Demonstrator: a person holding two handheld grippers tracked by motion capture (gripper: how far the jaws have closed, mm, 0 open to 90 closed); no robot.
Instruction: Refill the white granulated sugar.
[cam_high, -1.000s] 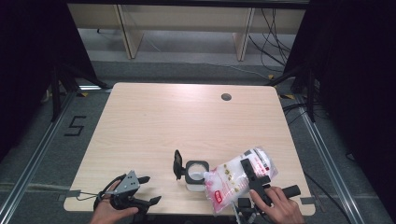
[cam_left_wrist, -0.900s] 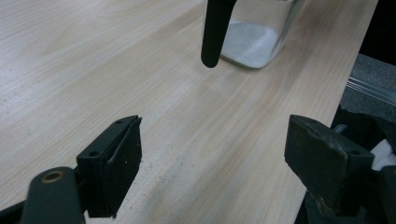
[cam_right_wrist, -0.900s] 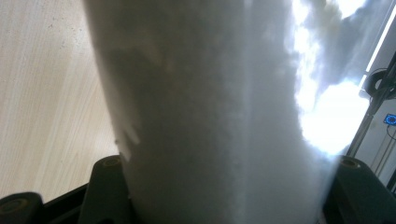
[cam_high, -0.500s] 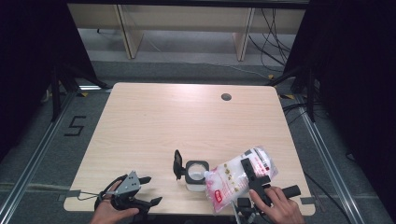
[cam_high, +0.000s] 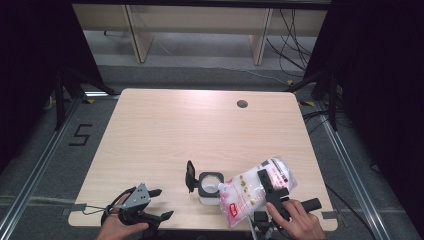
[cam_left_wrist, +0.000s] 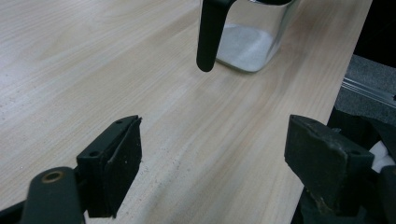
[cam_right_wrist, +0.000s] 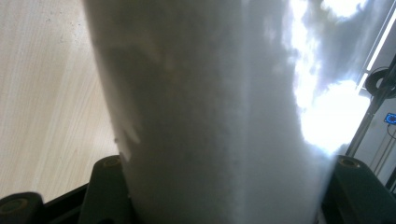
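A clear square container (cam_high: 210, 186) stands near the table's front edge, its black flip lid (cam_high: 190, 176) open and upright on its left side. White granules lie in its bottom (cam_left_wrist: 247, 44), and the lid (cam_left_wrist: 210, 32) hangs in front of it. My right gripper (cam_high: 267, 185) is shut on a tilted clear bag of white granules (cam_high: 250, 192) with a red label. The bag's lower left corner reaches the container's mouth. In the right gripper view the bag (cam_right_wrist: 210, 102) sits between the jaws of my right gripper (cam_right_wrist: 229, 186). My left gripper (cam_high: 164, 203) rests open at the front left, nothing between the jaws of my left gripper (cam_left_wrist: 224, 158).
The light wooden table (cam_high: 175, 130) has a round cable hole (cam_high: 242, 104) near its back edge. Its front edge (cam_left_wrist: 322, 93) runs close beside the container. Behind the table stand shelf legs (cam_high: 135, 35) and loose cables (cam_high: 295, 45) on the floor.
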